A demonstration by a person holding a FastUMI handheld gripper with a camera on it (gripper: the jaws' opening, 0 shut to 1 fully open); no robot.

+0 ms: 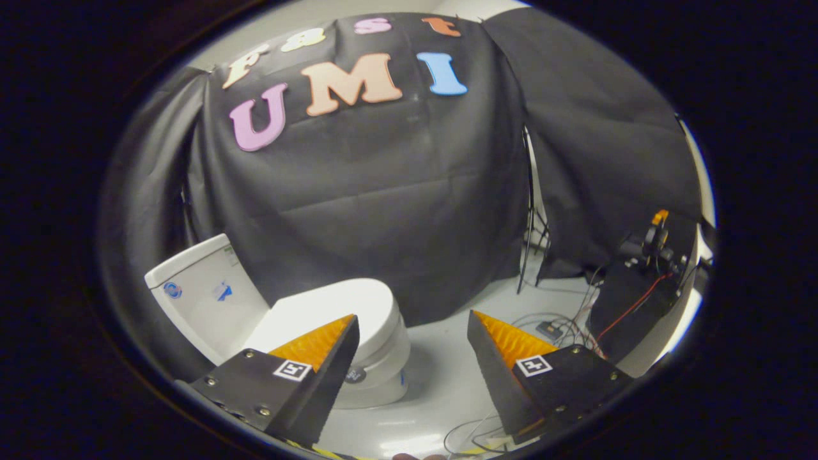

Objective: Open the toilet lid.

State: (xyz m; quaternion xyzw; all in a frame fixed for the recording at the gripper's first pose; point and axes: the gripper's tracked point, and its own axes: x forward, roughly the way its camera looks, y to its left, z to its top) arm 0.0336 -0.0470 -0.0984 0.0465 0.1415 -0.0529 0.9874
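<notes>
Black cloth (383, 211) backs the booth; I see grey floor (441, 383) below. White toilet (275, 319) stands beyond my left finger, tank (198, 294) behind, lid (332, 310) down flat on the bowl. Cables (575, 326) trail past the right finger. My gripper (412, 329) hangs with fingers (332, 358) wide apart, holding nothing, short of the lid.
</notes>
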